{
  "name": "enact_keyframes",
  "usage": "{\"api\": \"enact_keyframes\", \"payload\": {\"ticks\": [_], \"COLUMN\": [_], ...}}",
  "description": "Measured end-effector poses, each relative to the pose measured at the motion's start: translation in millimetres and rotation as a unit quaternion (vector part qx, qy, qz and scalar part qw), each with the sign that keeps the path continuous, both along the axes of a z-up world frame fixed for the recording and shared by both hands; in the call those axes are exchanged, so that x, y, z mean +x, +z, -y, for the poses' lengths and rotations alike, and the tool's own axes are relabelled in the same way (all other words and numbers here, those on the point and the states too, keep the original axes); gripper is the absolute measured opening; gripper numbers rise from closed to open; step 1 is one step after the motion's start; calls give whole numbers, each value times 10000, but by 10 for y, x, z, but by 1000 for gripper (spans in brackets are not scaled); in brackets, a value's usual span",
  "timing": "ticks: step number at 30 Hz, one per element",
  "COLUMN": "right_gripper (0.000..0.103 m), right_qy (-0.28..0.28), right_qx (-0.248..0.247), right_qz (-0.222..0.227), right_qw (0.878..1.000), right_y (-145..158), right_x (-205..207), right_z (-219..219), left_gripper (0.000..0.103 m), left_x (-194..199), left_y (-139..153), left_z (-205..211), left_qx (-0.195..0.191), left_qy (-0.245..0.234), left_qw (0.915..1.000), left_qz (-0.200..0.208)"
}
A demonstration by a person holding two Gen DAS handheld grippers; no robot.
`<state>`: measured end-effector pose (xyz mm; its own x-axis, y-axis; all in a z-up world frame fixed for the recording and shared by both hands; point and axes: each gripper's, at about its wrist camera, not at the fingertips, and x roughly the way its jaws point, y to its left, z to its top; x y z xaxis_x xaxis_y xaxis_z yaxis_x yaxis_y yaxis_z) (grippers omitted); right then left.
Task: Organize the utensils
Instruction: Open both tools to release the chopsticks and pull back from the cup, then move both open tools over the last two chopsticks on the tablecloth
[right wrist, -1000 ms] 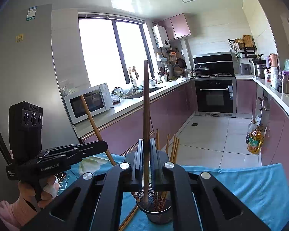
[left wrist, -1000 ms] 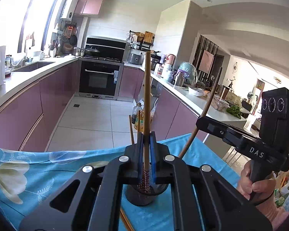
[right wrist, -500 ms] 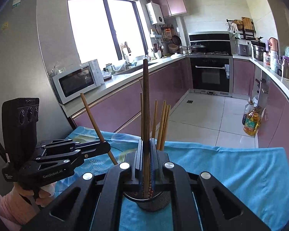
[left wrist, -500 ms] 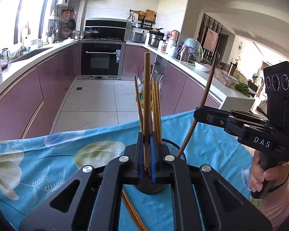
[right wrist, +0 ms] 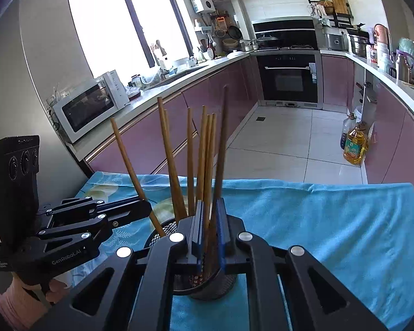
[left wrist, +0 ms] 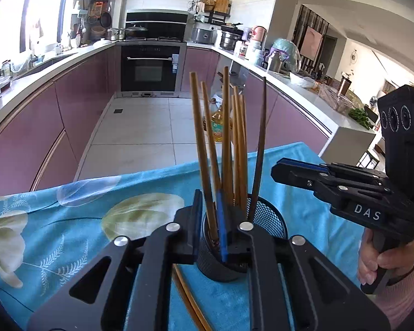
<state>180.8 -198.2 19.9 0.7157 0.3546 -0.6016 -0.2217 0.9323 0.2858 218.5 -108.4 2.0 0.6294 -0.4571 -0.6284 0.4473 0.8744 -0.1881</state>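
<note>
Eight or so slim chopsticks (right wrist: 190, 149), smooth round sticks of pale wood, bunched upright and fanning apart at the tops inside one round cup (left wrist: 267, 218) of black wire mesh. Among them one darker chopstick (left wrist: 259, 149), tapered, leaning toward the right-hand rim. Under the cup one turquoise cloth (left wrist: 69, 220), soft and towel-like, printed with large pale flowers and spread flat over the table. On that cloth, near the foot of the cup and passing beneath the left tool, what look like two more chopsticks (left wrist: 187, 298) lying loose. Two black plastic grippers, both angled down over the cup's mouth. Left gripper (left wrist: 209, 220): blue-lined jaws just opening, parted a little, with one pale chopstick (left wrist: 212, 220) standing between them and a gap at its side, so no pinch. Right gripper (right wrist: 209, 220): jaws likewise just opening, slightly spread astride sticks in the cup and gripping none; seen from the left camera, fingertips clear of the dark chopstick. Right hand (left wrist: 378, 264) curled round the pistol grip, pink sleeve at the wrist; left hand (right wrist: 55, 289) wrapped the same way low at the frame's edge
</note>
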Motion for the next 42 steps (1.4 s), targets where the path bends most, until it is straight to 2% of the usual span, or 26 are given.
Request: {"api": "enact_keyframes", "payload": {"ticks": [1,3,9,15,18,25,32,42], "right_gripper": [19,24,31,36,43,44,44,44], "right_qy": [-28,-44,0,230,514,1108,1286,1297], "right_qx": [-6,-19,-7,-4,-80,-249,-431,-787], "right_qz": [52,119,307,453,493,14,-623,-839], "right_qw": [10000,9999,9995,9987,9974,9935,9888,9849], "right_y": [3,14,30,48,26,-314,-784,-1035], "right_x": [-20,-62,-212,-475,-645,-878,-933,-1011], "right_z": [3,-1,-19,-130,-248,-572,-875,-1110], "left_gripper": [20,20,23,32,35,36,37,38], "left_x": [1,-18,-183,-431,-570,-822,-1022,-1146], "left_y": [-8,-23,-81,-128,-212,-481,-718,-920], "left_z": [-16,-60,-286,-480,-563,-831,-950,-1019], "left_qx": [-84,-157,-341,-307,-194,-175,-65,-125], "left_qy": [8,41,265,438,526,766,911,991], "left_qw": [10000,9999,9990,9984,9983,9969,9953,9934], "left_qz": [-18,-6,88,176,182,-74,-308,-559]}}
